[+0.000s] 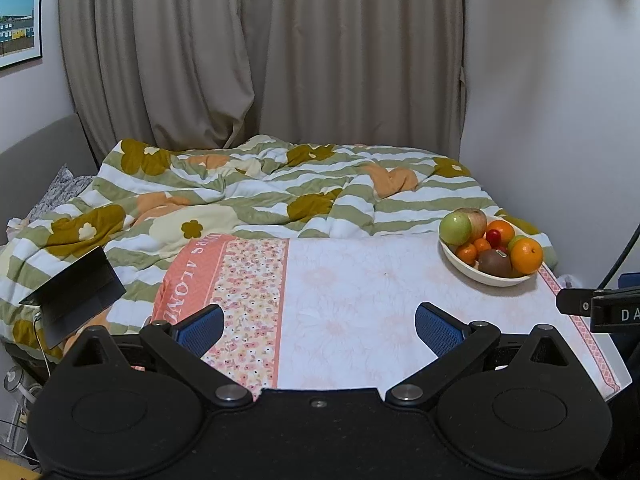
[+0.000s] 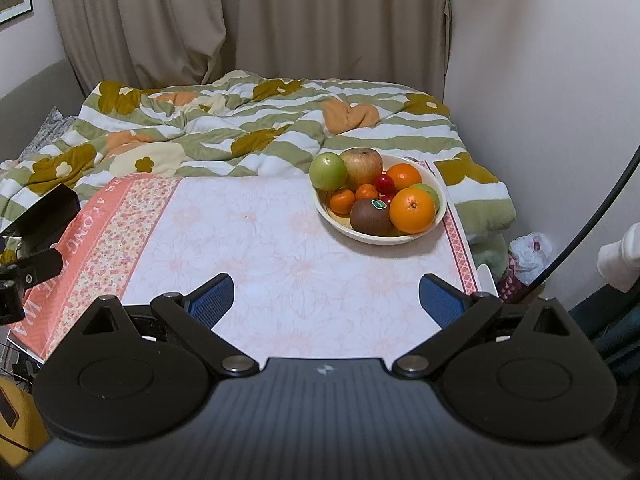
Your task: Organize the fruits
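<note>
Right gripper [image 2: 326, 296] and left gripper [image 1: 319, 330] spread, empty; bowl [image 2: 438, 184] at one o'clock; approach orange [image 2: 412, 210] from above, pinch gently.

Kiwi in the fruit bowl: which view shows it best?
The right wrist view. There the kiwi sits near and large at the bowl's front, its green sticker visible. In the left wrist view the kiwi is smaller, off to the right, sticker barely readable.

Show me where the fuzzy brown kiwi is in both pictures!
Left wrist view: the kiwi sits far right, at the bowl's front, beside the big orange.
Right wrist view: the kiwi is right of centre, front of the bowl.
Shared landmark: the green apple at the bowl's back left.
</note>
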A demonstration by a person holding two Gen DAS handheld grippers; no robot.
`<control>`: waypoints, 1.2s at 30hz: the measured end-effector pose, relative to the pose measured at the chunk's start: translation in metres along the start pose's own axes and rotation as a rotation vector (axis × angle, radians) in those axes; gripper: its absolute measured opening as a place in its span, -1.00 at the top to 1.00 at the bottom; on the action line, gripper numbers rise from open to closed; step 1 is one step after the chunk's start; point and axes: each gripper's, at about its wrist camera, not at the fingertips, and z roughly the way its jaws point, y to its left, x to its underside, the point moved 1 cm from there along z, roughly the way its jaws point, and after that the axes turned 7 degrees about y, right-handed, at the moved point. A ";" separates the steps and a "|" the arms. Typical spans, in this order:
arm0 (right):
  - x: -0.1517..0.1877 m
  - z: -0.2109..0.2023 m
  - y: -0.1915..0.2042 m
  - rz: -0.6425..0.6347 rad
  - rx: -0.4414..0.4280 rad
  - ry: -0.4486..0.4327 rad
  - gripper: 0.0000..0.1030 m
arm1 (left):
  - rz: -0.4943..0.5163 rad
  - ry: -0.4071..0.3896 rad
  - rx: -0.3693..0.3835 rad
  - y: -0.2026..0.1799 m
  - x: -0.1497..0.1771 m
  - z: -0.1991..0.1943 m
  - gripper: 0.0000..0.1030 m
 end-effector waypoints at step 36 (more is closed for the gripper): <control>-0.002 0.003 -0.002 0.003 0.002 0.009 -1.00 | -0.008 0.012 0.019 -0.005 -0.002 0.005 -1.00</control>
